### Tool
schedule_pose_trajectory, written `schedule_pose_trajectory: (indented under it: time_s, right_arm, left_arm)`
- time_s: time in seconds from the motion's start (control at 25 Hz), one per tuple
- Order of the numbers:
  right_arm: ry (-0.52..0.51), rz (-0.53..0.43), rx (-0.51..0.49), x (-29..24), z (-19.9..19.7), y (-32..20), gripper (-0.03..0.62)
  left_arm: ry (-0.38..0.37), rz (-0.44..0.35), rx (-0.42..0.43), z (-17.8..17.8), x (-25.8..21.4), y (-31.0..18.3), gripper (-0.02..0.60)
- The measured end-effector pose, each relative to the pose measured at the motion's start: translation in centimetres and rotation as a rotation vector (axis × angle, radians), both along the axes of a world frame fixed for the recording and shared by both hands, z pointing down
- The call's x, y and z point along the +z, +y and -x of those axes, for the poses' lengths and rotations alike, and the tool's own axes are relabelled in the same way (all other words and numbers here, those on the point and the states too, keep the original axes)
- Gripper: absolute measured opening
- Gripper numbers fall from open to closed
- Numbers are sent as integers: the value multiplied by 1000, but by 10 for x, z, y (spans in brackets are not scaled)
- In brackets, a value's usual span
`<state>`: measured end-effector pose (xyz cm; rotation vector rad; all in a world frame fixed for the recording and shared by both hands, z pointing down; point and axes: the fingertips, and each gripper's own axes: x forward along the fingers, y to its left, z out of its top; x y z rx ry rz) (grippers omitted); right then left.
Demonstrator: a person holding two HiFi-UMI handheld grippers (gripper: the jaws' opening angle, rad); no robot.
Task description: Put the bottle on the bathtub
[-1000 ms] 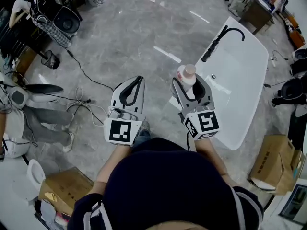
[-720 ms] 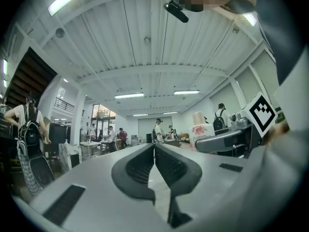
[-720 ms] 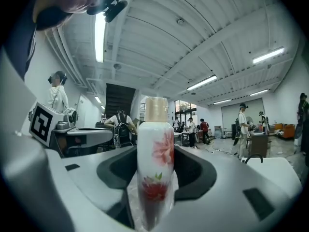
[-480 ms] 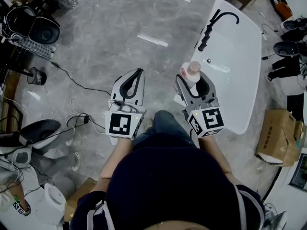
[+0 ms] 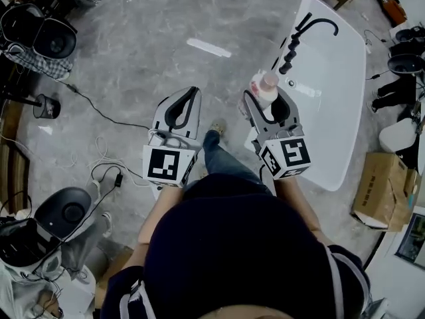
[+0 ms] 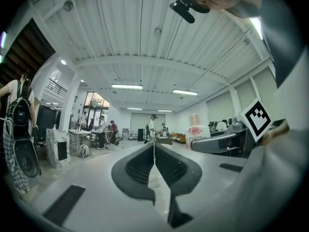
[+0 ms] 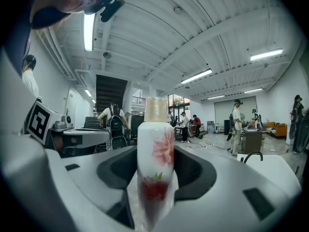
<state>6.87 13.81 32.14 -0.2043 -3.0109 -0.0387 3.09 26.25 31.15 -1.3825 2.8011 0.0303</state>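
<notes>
We see right tongs (image 5: 267, 104) clamped on bottle (image 5: 263, 87), jaws pressing both sides of its lower body. Bottle white with red flower print and beige cap; cap end pokes out past tong tips. In head view, bottle shows over near edge of bathtub (image 5: 335, 78), close to black faucet (image 5: 300, 35); whether it touches rim we cannot tell. Left tongs (image 5: 191, 92) closed tight, nothing between them, held beside right pair over grey floor (image 5: 133, 65), apart from bottle.
</notes>
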Motion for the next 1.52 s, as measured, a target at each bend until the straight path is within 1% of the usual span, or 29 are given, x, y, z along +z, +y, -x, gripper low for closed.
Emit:
schedule_pose_trajectory:
  time_s: [0.08, 0.16, 0.32, 0.44, 0.56, 0.68, 0.8, 0.96, 1.08, 1.12, 1.28, 1.4, 1.52]
  right_arm:
    - [-6, 2, -2, 1, 33, 6, 238]
    - [-12, 6, -4, 0, 58, -2, 238]
    - [-20, 6, 14, -6, 98, -36, 238]
    - [-23, -2, 45, -6, 130, -62, 238]
    - [-19, -1, 95, 0, 153, -91, 238]
    - [-5, 7, 159, 7, 165, -124, 238]
    - [25, 16, 231, 19, 164, -150, 238]
    - [54, 33, 339, 32, 149, -179, 238]
    - [46, 46, 430, 31, 140, -201, 238]
    - [45, 50, 462, 31, 137, -208, 238]
    - [73, 54, 613, 46, 114, -235, 238]
    - [108, 80, 724, 61, 105, -256, 238]
    - [138, 93, 802, 75, 109, -280, 238]
  left_arm:
    - [-8, -10, -4, 32, -2, 7, 31]
    - [-16, -15, -3, 57, -5, -1, 31]
    - [-25, 6, 30, 100, -13, -40, 31]
    - [-44, -17, 64, 138, -23, -71, 31]
    - [-51, -22, 112, 169, -22, -103, 31]
    - [-47, -15, 176, 189, -18, -139, 31]
    - [-38, -6, 252, 198, -12, -170, 31]
    - [-37, 3, 357, 196, -6, -204, 31]
    - [-13, 59, 425, 197, 5, -230, 31]
    - [-8, 65, 455, 196, 8, -240, 31]
    - [4, 35, 612, 185, 9, -284, 31]
    - [15, 51, 743, 178, 13, -319, 31]
    - [15, 64, 869, 179, 17, -355, 31]
